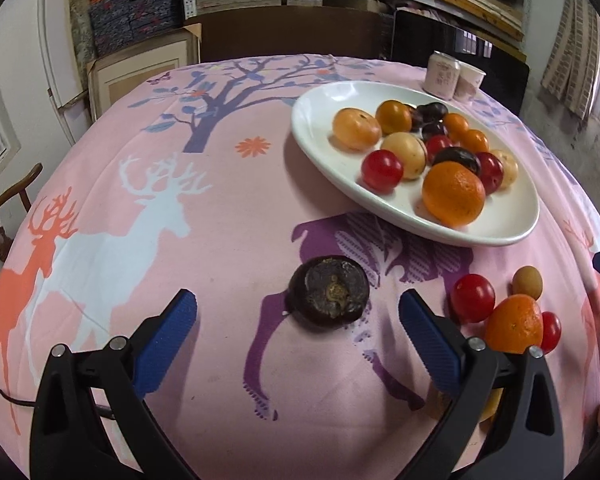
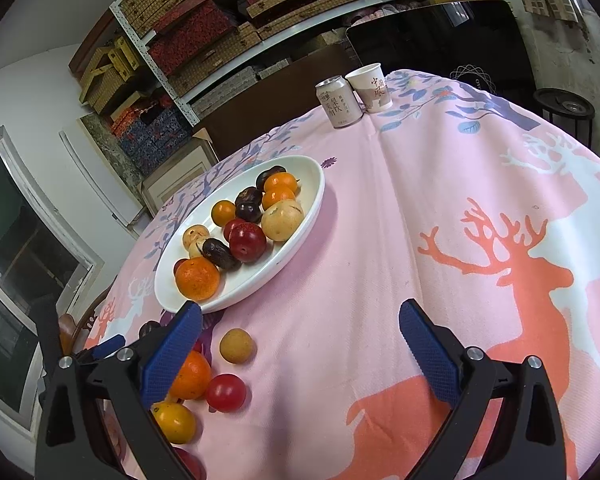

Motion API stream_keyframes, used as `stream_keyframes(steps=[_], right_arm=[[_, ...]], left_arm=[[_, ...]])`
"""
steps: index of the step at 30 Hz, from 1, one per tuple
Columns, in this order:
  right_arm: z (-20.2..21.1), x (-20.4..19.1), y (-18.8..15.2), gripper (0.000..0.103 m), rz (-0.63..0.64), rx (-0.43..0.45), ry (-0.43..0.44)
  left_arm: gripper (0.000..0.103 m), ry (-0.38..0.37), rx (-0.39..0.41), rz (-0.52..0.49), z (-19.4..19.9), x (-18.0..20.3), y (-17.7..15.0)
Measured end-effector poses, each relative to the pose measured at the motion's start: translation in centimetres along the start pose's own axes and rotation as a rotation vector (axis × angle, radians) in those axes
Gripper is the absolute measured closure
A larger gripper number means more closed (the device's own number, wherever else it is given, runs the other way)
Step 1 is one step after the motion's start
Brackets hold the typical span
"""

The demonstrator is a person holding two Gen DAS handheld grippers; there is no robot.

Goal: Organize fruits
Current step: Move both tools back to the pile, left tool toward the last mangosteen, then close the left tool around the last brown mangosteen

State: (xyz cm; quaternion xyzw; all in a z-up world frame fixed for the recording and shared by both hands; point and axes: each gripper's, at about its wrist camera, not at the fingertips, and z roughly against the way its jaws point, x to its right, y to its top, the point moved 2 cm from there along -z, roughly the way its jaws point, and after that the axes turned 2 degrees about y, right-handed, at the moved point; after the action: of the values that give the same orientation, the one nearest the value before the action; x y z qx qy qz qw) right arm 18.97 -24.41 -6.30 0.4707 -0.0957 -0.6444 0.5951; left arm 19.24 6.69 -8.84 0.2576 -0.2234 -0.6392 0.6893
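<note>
A white oval plate holds several oranges, red, dark and tan fruits; it also shows in the right wrist view. A dark round fruit lies on the pink cloth just ahead of my open, empty left gripper. Loose fruits lie right of it: a red one, an orange, a tan one. My right gripper is open and empty above the cloth. Near its left finger lie a tan fruit, an orange, a red fruit and a yellow-orange fruit.
A drink can and a paper cup stand at the table's far edge. Shelves of boxes fill the wall behind. A wooden chair stands at the table's left side.
</note>
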Motion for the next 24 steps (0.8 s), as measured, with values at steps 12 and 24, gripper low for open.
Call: stream_keyframes(steps=[12,24], right_arm=[[-0.3,-0.2,-0.1,0.003,0.028,-0.007,-0.004],[-0.4,-1.0,-0.4,0.003,0.079,-0.017,-0.017]], left_arm=[[0.004,-0.025,-0.005,0.068,-0.4,-1.3,0.2],[0.049,-0.087,-0.014,0.037,-0.4,-0.5,0.1]])
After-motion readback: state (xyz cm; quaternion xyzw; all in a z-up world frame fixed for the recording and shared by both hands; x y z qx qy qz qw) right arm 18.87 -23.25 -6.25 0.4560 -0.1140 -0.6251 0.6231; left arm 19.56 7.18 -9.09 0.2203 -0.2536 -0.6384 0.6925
